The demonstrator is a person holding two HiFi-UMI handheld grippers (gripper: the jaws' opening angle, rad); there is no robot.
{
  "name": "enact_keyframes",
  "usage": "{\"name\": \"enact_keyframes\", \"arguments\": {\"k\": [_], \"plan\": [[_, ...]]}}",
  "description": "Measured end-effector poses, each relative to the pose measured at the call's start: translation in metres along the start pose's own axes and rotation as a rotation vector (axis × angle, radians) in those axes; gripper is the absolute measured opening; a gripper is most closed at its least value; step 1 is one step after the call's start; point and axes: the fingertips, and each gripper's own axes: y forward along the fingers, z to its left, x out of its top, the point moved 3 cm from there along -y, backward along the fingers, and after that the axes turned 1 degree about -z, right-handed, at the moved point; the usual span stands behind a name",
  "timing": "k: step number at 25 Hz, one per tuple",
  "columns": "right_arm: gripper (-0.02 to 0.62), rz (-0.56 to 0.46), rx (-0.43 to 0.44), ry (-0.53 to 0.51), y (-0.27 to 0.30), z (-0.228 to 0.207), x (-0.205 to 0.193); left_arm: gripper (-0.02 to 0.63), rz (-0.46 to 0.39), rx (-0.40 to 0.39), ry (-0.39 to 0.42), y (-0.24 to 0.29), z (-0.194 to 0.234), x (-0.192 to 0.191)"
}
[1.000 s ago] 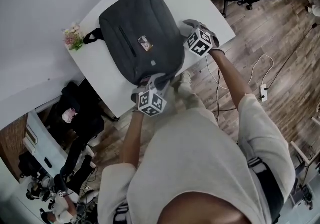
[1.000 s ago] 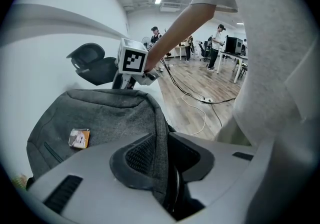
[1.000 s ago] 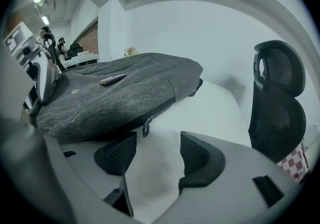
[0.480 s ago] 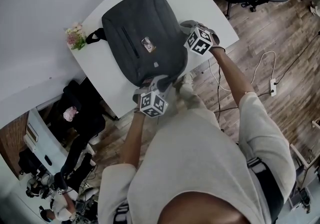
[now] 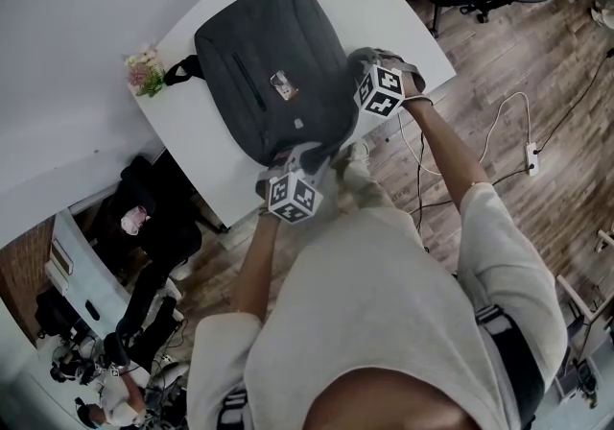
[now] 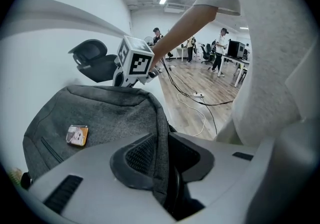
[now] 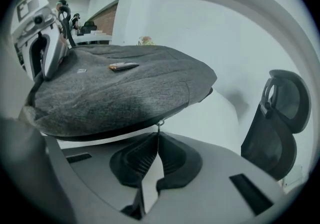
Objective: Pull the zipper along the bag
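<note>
Gray bag [image 5: 273, 73] lies flat on white table [image 5: 403, 15] — left claw [image 6: 167, 160] clamped on its near-edge fabric, right claw [image 7: 157, 143] just pinched closed on zipper pull [image 7: 159, 127] at bag's rt side.

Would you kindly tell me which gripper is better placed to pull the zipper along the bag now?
The right. The right gripper has its jaws shut on the zipper pull at the edge of the bag, ready to draw it along. The left gripper is clamped on the bag's fabric, bracing it.
</note>
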Motion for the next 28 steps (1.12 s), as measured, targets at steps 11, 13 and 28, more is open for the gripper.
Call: {"name": "enact_keyframes", "arguments": {"k": [11, 13, 28], "plan": [[0.014, 0.162, -0.060, -0.157, -0.006, 0.006, -0.011, 0.101, -0.018, -0.004, -0.065, 0.006, 0.003, 0.003], [0.014, 0.182, -0.042, -0.180, -0.006, 0.012, -0.015, 0.101, -0.024, -0.004, -0.072, 0.007, 0.004, 0.005], [0.014, 0.289, -0.017, -0.178, -0.049, 0.080, -0.035, 0.100, -0.042, 0.012, -0.105, 0.011, 0.006, 0.013]]}}
